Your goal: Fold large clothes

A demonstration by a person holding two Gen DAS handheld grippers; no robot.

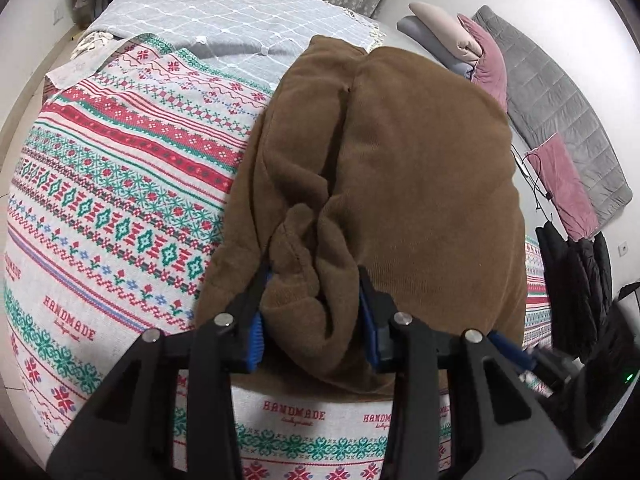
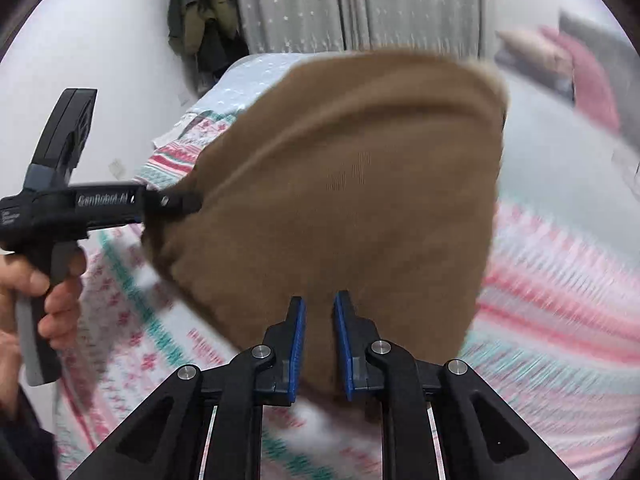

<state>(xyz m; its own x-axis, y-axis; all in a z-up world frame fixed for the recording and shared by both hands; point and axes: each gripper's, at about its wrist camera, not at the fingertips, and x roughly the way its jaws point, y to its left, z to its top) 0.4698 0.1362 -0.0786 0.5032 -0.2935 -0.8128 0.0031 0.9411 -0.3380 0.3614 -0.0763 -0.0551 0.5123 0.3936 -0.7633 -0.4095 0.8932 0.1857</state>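
left tool point(image 1: 314, 312): clamped on a thick bunch of brown corduroy garment point(image 1: 400, 160)
right tool point(image 2: 320, 340): pinching its near edge
risk: uneven pull drags garment off patterned bedspread point(image 1: 120, 200), skewing the fold

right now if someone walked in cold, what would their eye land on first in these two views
The big brown garment dominates both views, lying across the bed's red-and-green patterned blanket. The left gripper has a bunched fold of it between its blue pads, and the right gripper clamps another edge, with that view blurred by motion. Pink and grey cushions lie off to the right.
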